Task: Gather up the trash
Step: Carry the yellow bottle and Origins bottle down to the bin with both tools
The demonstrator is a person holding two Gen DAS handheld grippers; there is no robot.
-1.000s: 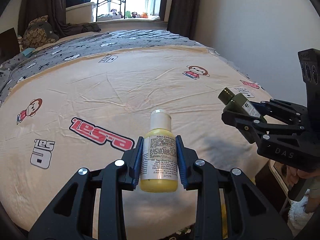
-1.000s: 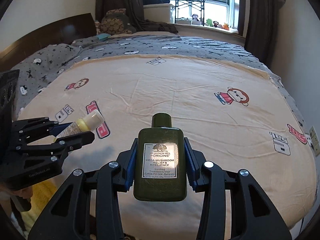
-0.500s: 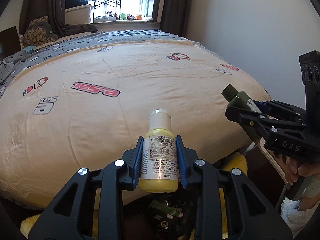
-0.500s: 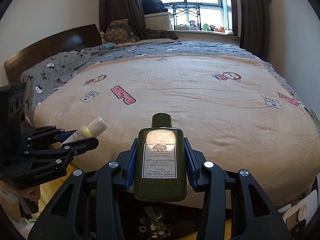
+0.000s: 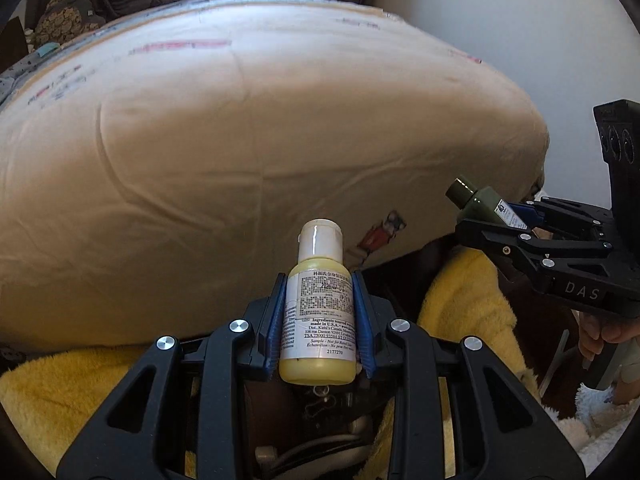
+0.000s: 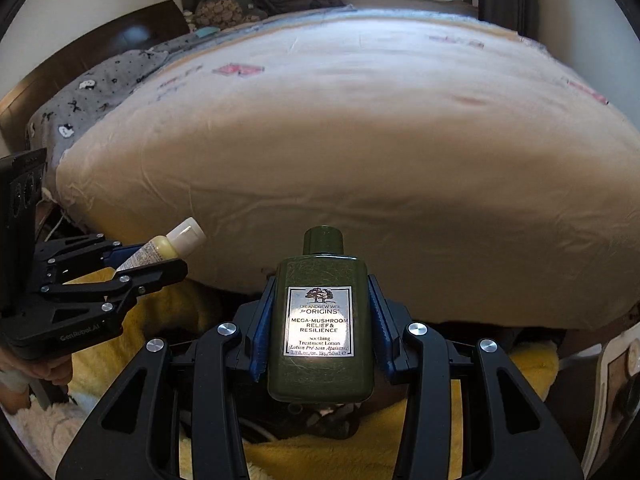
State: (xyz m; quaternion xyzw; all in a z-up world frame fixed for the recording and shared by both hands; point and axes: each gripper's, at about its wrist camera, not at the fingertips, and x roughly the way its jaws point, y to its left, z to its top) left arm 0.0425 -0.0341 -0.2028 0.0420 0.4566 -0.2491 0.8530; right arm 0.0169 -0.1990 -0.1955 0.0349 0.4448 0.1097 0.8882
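Note:
My left gripper is shut on a small yellow bottle with a white cap, held upright. It also shows in the right wrist view at the left. My right gripper is shut on a dark green Origins lotion bottle, also upright. That bottle shows in the left wrist view at the right. Both grippers hang low, off the foot of the bed, above a dark opening ringed by yellow fluffy fabric with small items inside.
The cream bedspread's front edge rises just ahead of both grippers. A white wall stands at the right. A dark headboard and grey patterned bedding lie at the left. White fluffy fabric sits low right.
Both grippers, each still holding its bottle, have drawn back off the bed and dropped lower. The bed's front edge and the yellow-ringed opening below have come into view.

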